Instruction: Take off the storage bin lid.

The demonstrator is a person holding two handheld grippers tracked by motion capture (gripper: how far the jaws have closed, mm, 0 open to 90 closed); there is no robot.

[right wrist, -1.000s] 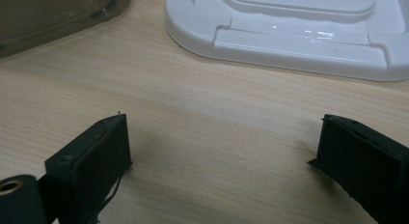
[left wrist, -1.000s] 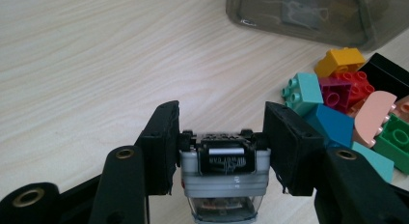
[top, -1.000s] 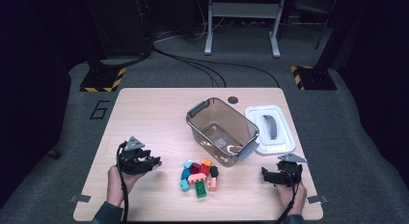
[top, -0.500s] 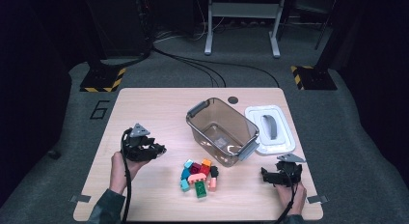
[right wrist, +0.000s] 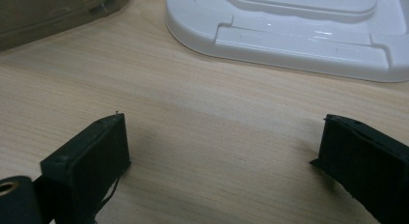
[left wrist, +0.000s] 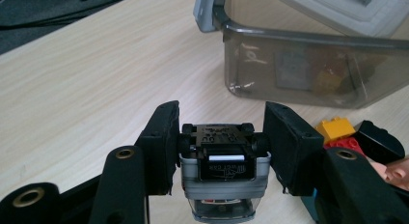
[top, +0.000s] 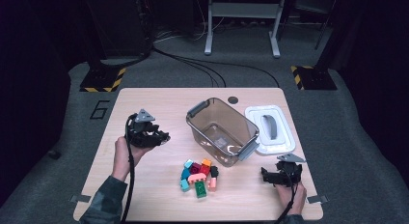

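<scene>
1. Grey-and-black wheeled toy piece (left wrist: 224, 156) pinched firmly by its wheels between the pads of the left gripper (top: 156, 136). Lifted clear of the table (top: 159, 197) over the last second and carried toward the smoky plastic bin (top: 198, 108).
2. Reads as pick done and carry under way, with a drop into the bin the likely next step.
3. Bare wood from that gripper to the bin's near grey handle, so plenty of room to travel. Probably needs more height to clear the rim.
4. Loose pile of coloured blocks (top: 197, 175) just in front of the bin, apart from both grippers. Better passed above than swept through.
5. White lid (top: 284, 144) lying flat just beside the bin's right wall; touching or not, cannot tell.
6. Right gripper (top: 270, 175) unmoved near the table's front right corner, spread wide over bare wood, grasping nothing. Little margin to that edge.
</scene>
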